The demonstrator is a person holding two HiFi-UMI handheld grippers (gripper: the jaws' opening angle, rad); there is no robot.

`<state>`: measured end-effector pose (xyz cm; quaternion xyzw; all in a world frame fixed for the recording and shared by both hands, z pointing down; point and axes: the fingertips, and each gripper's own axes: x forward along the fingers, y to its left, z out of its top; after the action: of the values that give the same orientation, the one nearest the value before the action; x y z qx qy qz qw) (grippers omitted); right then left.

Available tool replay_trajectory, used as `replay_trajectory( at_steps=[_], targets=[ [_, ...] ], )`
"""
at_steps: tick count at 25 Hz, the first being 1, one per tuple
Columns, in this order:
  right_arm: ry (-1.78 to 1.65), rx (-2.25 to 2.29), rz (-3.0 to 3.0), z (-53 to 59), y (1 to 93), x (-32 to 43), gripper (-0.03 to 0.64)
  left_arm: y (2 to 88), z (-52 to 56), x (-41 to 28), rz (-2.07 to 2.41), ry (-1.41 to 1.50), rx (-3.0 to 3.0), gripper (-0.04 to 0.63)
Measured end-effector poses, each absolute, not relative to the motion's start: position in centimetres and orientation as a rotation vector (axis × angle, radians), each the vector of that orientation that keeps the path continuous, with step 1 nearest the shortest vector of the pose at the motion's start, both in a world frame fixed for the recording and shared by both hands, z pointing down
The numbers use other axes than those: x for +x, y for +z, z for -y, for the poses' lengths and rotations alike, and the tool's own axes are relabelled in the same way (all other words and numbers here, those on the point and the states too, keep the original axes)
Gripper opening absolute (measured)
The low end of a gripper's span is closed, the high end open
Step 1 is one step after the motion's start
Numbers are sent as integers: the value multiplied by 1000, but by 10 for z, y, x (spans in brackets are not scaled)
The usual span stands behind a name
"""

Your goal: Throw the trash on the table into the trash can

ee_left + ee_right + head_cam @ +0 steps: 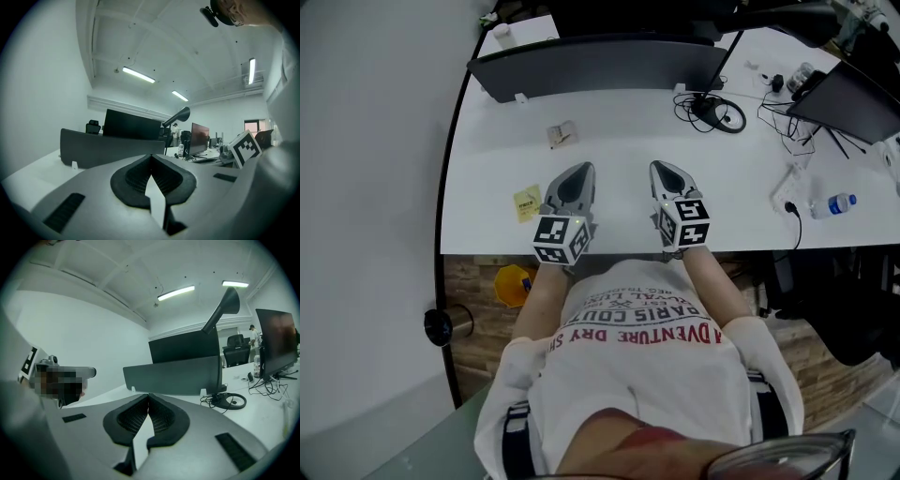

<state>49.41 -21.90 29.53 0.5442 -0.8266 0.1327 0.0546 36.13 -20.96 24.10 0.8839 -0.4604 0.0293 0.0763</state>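
Both grippers rest low over the white table [628, 131] near its front edge. My left gripper [584, 167] is shut, its dark pads meeting with nothing between them [151, 157]. My right gripper [148, 394] is shut and empty too, about a hand's width to the right [661, 165]. A small crumpled paper scrap [562, 133] lies ahead of the left gripper. A yellow note [526, 202] lies flat just left of that gripper. Below the table edge at the left, a yellow container [514, 284] sits on the floor; I cannot tell whether it is the trash can.
A dark divider panel [600, 66] runs across the table's far side. Coiled black cables [717, 112] lie right of centre. A power strip [787, 192], a water bottle [836, 203] and a dark screen [853, 98] are at the right. A black cylinder [445, 323] stands on the floor.
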Motion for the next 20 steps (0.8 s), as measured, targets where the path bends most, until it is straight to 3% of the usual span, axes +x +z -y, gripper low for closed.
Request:
replay_trajectory(
  at_steps=[9, 20],
  targets=[
    [491, 1441, 2565, 238, 324, 443, 26, 268, 204, 299, 1598, 110, 2453, 23],
    [571, 967, 2531, 245, 379, 258, 26, 311, 179, 123, 1848, 94, 2069, 23]
  ],
)
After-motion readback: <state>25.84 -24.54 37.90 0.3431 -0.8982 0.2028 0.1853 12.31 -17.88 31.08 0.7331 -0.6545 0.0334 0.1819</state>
